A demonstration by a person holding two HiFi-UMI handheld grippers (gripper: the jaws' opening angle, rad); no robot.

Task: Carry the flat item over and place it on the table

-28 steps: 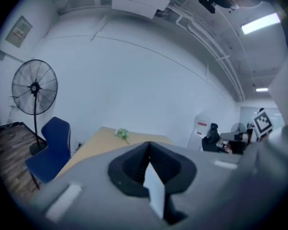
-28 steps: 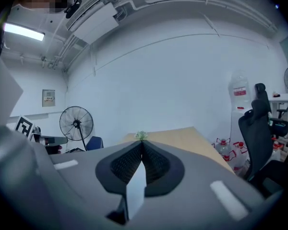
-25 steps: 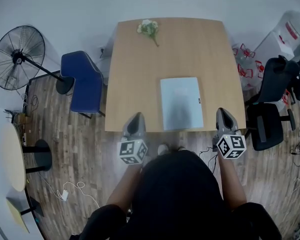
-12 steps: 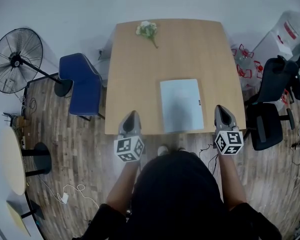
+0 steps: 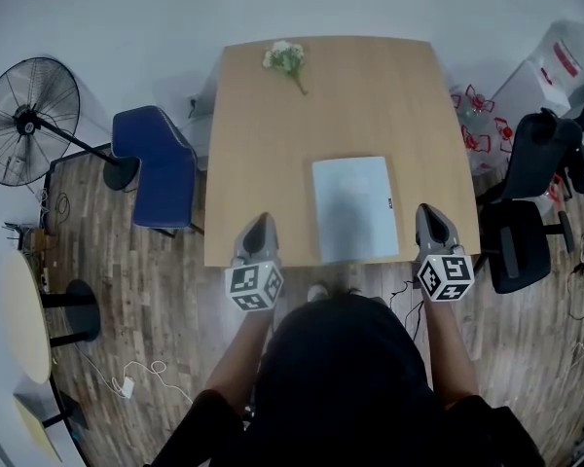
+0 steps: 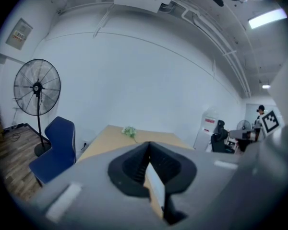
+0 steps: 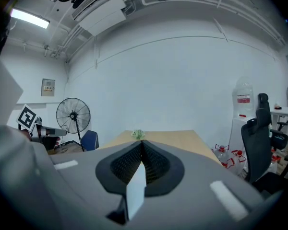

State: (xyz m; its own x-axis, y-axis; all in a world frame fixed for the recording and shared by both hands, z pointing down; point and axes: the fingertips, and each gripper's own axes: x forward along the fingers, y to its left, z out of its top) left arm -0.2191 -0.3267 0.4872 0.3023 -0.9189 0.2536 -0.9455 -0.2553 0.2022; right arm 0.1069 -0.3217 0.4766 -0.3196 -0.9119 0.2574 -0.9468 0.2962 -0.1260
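At the far left of the head view a pale round table (image 5: 23, 317) is seen on the wood-plank floor (image 5: 156, 290), with a standing fan (image 5: 25, 120) behind it and a blue chair (image 5: 157, 167) drawn up just beside the left edge of the wooden table (image 5: 263, 134). The left gripper (image 5: 259, 226) is held at the near left corner of that table, its marker cube toward the person; in the left gripper view its jaws are seen pressed together at (image 6: 149, 144), and nothing is gripped between them. A small bunch of flowers (image 5: 286, 57) is laid near the far edge of the table, well apart from everything else on it. The flat item (image 5: 353, 207) — a pale blue-white rectangle with a small dark mark on its right edge — lies flat on the tabletop, close to the near edge and right of centre; it is placed between the two grippers, nearer the right one, and is touched by neither. The right gripper (image 5: 429, 216) is held at the near right corner of the table, and in the right gripper view its jaws (image 7: 142, 143) are likewise closed on nothing. Further right, clear bottles with red handles (image 5: 475, 123) are stood on the floor, black office chairs (image 5: 522, 243) are grouped beside them, and a white dispenser (image 5: 557, 64) is set against the wall.
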